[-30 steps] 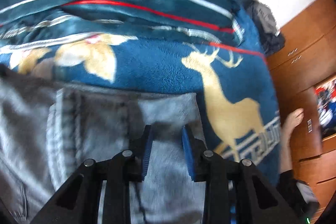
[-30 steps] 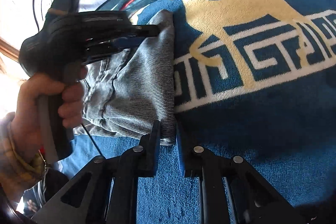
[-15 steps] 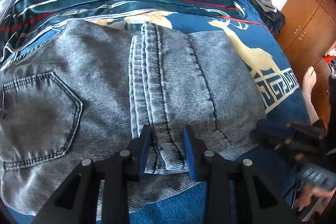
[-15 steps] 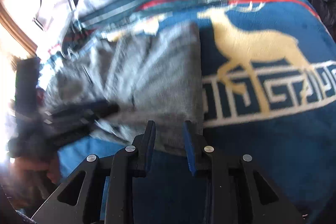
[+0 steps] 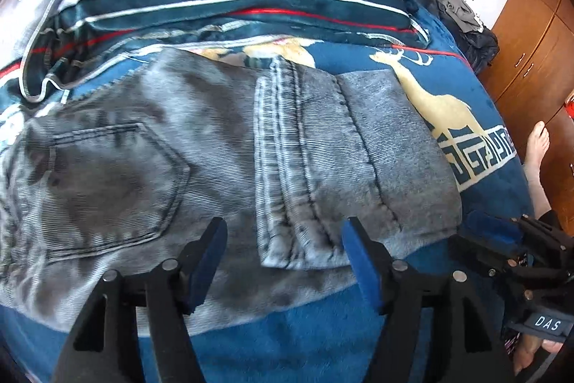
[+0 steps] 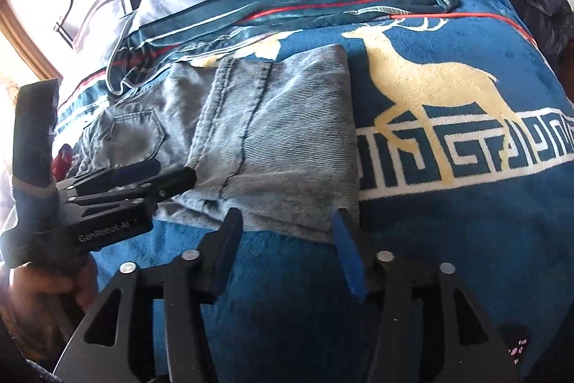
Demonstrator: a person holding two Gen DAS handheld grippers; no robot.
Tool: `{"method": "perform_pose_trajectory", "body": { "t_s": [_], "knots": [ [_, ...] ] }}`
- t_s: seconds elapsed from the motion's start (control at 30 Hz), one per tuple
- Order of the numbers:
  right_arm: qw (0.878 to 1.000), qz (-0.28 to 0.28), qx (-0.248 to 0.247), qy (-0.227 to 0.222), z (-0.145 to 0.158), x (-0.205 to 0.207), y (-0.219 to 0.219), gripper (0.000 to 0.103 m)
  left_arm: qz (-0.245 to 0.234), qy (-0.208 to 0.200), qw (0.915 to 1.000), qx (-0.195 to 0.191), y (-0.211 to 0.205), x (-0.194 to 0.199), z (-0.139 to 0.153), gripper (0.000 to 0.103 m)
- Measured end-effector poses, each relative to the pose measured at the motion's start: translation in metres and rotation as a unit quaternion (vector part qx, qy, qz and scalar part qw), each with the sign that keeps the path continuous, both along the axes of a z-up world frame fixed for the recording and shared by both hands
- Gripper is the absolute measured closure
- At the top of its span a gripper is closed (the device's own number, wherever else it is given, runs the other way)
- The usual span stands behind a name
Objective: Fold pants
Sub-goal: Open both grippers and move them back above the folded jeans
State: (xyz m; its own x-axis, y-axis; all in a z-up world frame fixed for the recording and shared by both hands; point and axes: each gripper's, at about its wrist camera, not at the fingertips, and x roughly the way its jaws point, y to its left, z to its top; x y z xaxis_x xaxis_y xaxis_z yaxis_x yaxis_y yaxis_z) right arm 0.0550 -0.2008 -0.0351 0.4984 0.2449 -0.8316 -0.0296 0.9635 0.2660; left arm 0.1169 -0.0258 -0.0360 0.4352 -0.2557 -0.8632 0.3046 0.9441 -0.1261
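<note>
The jeans (image 5: 222,146) lay flat on the fuzzy blue deer blanket (image 6: 448,210), leg cuffs doubled over toward the seat, probably for one more fold. The left claw (image 5: 283,261) and right claw (image 6: 287,246) were both spreading open, nothing pinched. Faded, ribbed grey denim with thick seams.
</note>
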Motion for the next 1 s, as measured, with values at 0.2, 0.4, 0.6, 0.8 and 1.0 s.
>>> {"method": "perform_pose_trajectory", "body": {
  "t_s": [0.2,0.4,0.6,0.8,1.0],
  "knots": [
    [1.0,0.007,-0.004,0.004,0.004,-0.004,0.019,0.039,0.012,-0.011,0.9999,-0.003,0.025,-0.013,0.018,0.026],
    [1.0,0.022,-0.009,0.009,0.006,-0.006,0.039,0.035,0.029,-0.019,0.9994,0.001,0.047,-0.021,0.027,0.02],
    [0.999,0.036,-0.014,0.012,0.008,-0.008,0.06,0.032,0.056,-0.02,0.9982,-0.005,0.07,-0.027,0.021,0.012],
    [0.999,0.043,-0.026,0.007,0.011,-0.011,0.075,0.031,0.101,-0.025,0.9932,-0.052,0.098,-0.036,0.015,0.012],
    [0.999,0.024,-0.026,0.001,0.013,-0.009,0.064,0.03,0.117,-0.021,0.9865,-0.113,0.112,-0.033,0.019,0.012]
  ]
}}
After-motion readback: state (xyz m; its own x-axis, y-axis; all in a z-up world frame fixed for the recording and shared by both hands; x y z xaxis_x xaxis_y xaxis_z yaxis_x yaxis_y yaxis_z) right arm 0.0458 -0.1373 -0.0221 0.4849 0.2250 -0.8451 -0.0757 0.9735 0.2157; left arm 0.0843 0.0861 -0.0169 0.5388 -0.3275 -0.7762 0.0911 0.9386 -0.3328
